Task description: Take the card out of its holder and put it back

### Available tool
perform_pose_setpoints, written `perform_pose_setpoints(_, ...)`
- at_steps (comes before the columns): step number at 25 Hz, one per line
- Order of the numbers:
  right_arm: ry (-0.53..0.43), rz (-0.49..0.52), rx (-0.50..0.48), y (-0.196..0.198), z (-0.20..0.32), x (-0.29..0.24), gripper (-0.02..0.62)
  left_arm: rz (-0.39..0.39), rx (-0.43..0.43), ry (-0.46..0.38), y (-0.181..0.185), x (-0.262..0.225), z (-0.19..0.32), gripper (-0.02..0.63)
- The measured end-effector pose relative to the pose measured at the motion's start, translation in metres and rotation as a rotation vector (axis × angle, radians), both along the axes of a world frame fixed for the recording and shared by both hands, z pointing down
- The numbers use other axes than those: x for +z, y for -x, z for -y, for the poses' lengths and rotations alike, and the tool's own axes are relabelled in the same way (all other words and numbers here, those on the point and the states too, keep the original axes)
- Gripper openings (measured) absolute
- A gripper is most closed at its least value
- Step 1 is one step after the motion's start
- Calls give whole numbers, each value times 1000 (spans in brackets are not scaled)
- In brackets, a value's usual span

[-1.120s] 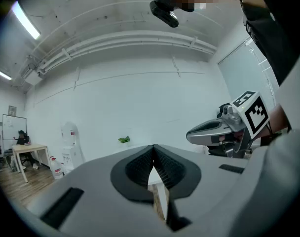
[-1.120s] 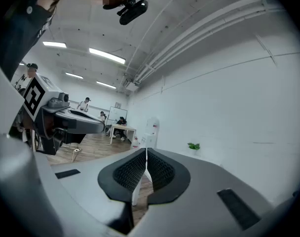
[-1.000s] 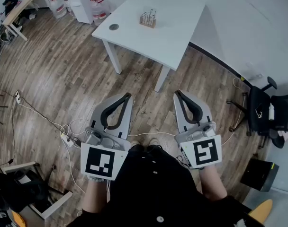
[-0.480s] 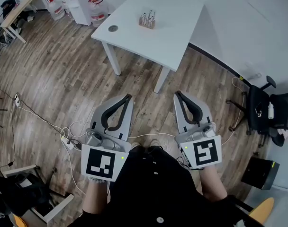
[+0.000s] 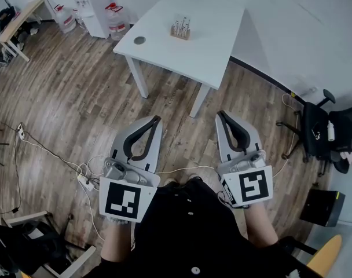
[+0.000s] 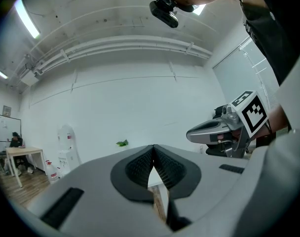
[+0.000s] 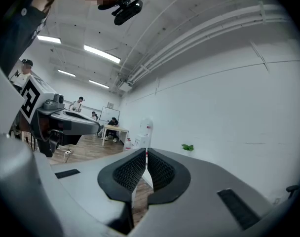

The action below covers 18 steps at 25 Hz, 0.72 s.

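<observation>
The wood floor spreads under me, and the white table stands ahead, well apart from both my tools. I hold my left gripper and right gripper low, side by side over the floor and close to my body. On each, the jaws are pressed together at the tips with nothing between them. The holder stands about mid-table with thin uprights in it. I cannot tell the card among them.

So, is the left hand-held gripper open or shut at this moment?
Shut. In the left gripper view, the jaws of the left hand-held gripper meet at their tips, with nothing between them.
</observation>
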State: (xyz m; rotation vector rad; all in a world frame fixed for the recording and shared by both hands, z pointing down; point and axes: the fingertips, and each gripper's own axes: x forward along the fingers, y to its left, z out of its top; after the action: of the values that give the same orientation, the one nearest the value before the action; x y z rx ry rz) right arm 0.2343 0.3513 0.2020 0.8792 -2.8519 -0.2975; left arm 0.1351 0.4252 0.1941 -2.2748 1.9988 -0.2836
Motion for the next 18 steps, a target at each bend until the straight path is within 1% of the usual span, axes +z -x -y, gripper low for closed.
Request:
perform_pose_setpoints(4,-7,4,23,6,-10,-1,46,-2,12,-8,9,1,-10,15)
perform_pose_setpoints(8,-11,-4,18,10,-16,0,46,0,16,-16,14,-1,-13,15)
perform_pose_setpoints(13,-7,-10,11,15,-4,4,46,15,14,-26,17,-3,-5,15)
perform_pose_setpoints(18,-10,10,-1,32,16,5,46,23,-2,-21,33,0,10,15)
